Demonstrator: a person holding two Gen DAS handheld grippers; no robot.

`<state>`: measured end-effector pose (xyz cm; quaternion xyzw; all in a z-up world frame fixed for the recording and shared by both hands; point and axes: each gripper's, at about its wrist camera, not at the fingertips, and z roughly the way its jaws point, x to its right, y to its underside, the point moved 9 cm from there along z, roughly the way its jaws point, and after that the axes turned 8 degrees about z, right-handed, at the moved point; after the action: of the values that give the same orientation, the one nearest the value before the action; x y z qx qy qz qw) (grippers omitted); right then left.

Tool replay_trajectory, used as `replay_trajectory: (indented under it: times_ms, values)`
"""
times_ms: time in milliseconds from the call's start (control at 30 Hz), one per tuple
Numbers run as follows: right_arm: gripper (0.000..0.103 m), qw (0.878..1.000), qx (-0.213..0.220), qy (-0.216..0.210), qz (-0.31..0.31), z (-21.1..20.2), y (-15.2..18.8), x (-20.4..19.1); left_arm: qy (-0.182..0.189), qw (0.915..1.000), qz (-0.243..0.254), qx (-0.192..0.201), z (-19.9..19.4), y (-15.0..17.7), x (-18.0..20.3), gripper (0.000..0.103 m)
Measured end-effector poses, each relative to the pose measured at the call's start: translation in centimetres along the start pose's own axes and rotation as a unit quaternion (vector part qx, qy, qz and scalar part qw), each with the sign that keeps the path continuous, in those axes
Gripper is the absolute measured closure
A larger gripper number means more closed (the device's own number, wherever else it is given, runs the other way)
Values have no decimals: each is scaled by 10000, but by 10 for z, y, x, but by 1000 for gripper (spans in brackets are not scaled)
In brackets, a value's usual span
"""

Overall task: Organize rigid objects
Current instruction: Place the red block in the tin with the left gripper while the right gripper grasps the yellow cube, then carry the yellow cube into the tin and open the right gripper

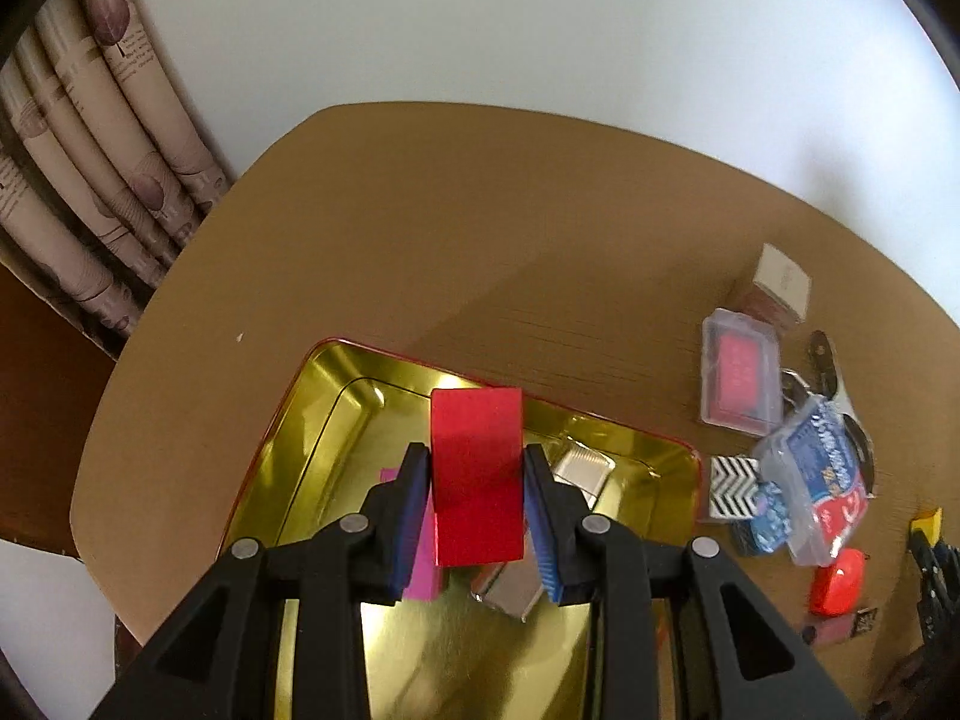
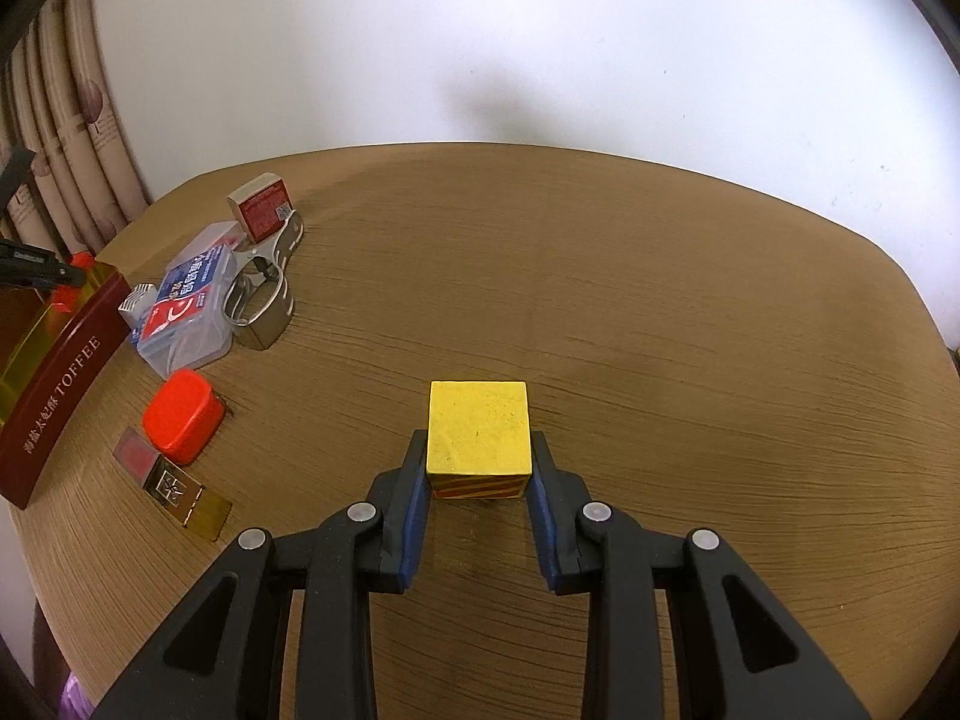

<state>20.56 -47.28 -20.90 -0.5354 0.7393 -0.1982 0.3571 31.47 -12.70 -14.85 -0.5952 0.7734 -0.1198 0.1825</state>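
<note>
In the left wrist view my left gripper (image 1: 477, 468) is shut on a red block (image 1: 477, 474) and holds it above the open gold tin (image 1: 312, 420). A pink block (image 1: 420, 564) and silver pieces (image 1: 579, 465) lie in the tin. In the right wrist view my right gripper (image 2: 479, 468) is shut on a yellow-topped cube (image 2: 479, 429) with red and gold striped sides, at the wooden table (image 2: 660, 312). The tin shows at the far left in this view as a dark red wall marked TOFFEE (image 2: 60, 384).
Loose items lie between the grippers: a red rounded case (image 2: 183, 414), a gold and clear bar (image 2: 174, 489), a clear box with a blue and red label (image 2: 186, 306), a metal clip (image 2: 264, 294), a small red and white box (image 2: 261, 213). Curtains hang at the left.
</note>
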Motion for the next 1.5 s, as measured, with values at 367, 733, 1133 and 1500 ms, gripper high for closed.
replay_trajectory:
  times_ms: [367, 733, 1133, 1500]
  values:
    - [75, 10000, -22, -1, 10, 2, 0, 0, -59, 9999, -80, -75, 24, -2, -6, 71]
    - [75, 10000, -42, 14, 25, 4, 3, 1, 34, 9903, -878, 1075, -74, 35, -10, 69]
    - [75, 9998, -176, -39, 32, 5, 3, 0, -607, 9761, -1394, 1553, -156, 179, -21, 66]
    - [75, 9988, -135, -460, -1, -31, -23, -55, -711, 9781, -1536, 1212, -136, 238, -40, 66]
